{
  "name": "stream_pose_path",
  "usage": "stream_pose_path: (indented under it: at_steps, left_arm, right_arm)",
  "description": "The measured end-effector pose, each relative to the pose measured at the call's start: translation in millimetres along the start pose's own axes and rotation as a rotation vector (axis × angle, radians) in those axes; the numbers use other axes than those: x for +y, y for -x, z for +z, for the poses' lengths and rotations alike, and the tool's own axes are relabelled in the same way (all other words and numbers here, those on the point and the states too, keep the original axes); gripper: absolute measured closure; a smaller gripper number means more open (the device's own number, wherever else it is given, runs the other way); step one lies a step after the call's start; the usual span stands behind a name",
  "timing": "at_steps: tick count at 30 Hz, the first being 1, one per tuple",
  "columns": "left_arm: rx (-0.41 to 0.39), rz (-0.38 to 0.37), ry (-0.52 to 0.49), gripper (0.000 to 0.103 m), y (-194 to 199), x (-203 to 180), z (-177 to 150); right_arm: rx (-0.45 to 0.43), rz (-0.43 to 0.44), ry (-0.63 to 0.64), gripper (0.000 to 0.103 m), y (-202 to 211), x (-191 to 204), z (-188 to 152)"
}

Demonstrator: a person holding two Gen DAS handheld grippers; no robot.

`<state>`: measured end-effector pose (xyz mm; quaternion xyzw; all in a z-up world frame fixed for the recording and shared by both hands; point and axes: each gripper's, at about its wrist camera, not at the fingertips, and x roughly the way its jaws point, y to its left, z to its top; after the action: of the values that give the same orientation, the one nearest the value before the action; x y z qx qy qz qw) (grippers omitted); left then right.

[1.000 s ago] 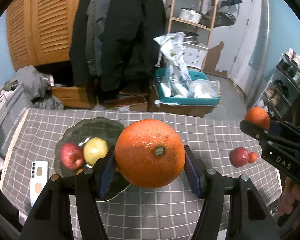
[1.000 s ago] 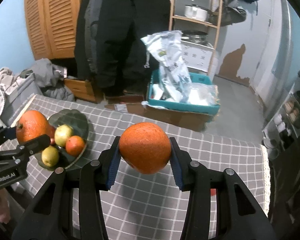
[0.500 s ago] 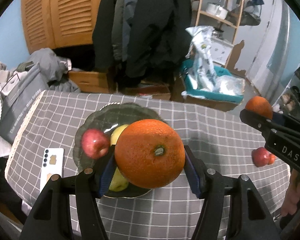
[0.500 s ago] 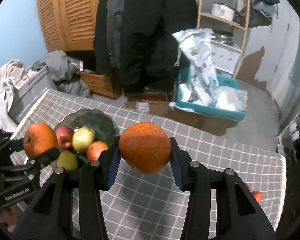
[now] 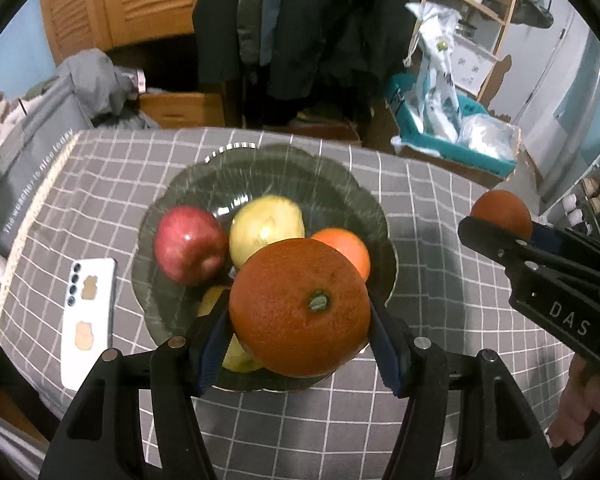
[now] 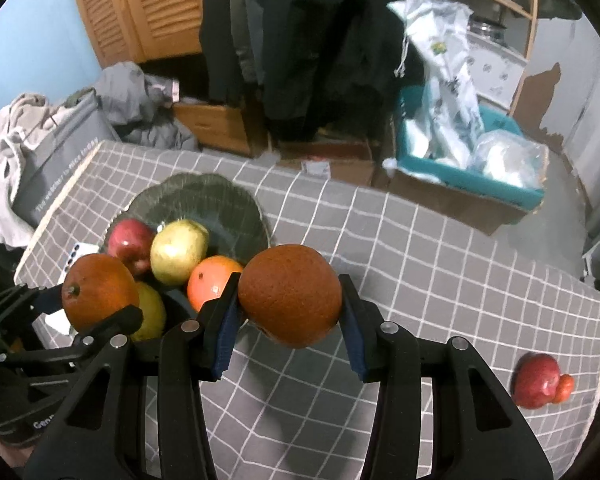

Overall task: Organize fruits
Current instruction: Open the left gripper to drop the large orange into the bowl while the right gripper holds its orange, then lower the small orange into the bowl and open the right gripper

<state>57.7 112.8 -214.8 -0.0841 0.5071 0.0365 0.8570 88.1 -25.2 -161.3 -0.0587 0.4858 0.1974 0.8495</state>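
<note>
My left gripper (image 5: 300, 324) is shut on a large orange (image 5: 300, 304) and holds it above the near side of a dark glass plate (image 5: 260, 172). The plate holds a red apple (image 5: 190, 244), a yellow-green fruit (image 5: 266, 228), a small orange (image 5: 346, 248) and another yellow fruit, mostly hidden. My right gripper (image 6: 288, 320) is shut on another orange (image 6: 290, 294), held above the tablecloth just right of the plate (image 6: 204, 200). A red apple (image 6: 536, 380) and a small red fruit (image 6: 564, 388) lie at the table's right edge.
A white phone (image 5: 86, 312) lies left of the plate on the grey checked tablecloth (image 5: 440, 208). Beyond the table are a grey bag (image 5: 24, 172), hanging coats (image 5: 300, 20), a teal crate with bags (image 5: 448, 136) and a wooden shelf.
Both grippers moved left toward the plate with their oranges. The left orange now hangs over the plate's near side; the right orange is beside the plate.
</note>
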Motion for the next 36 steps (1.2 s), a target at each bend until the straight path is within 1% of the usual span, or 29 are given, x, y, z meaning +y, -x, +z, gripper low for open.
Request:
stream_pose_path:
  at_steps: [10,14,17,20,24,36]
  left_arm:
    - [0.09,0.016,0.012,0.038,-31,3,-6]
    - [0.128,0.003,0.023,0.039,-41,6,-8]
    - [0.099,-0.004,-0.001,0.038,-37,2,-7]
    - [0.077,0.027,-0.017,0.026,-33,-1,-5]
    - [0.061,0.029,0.004,0.026,-28,6,-1]
    - [-0.003,0.099,0.097,0.026,-17,52,31]
  right_arm:
    - [0.041,0.014,-0.001,0.058,-20,3,-4]
    - [0.043,0.018,-0.002,0.058,-22,3,-3]
    - [0.047,0.022,-0.003,0.058,-25,4,-2]
    - [0.051,0.024,-0.004,0.058,-28,5,-1]
    - [0.053,0.03,-0.005,0.058,-33,6,3]
    - [0.053,0.078,0.015,0.058,-55,19,25]
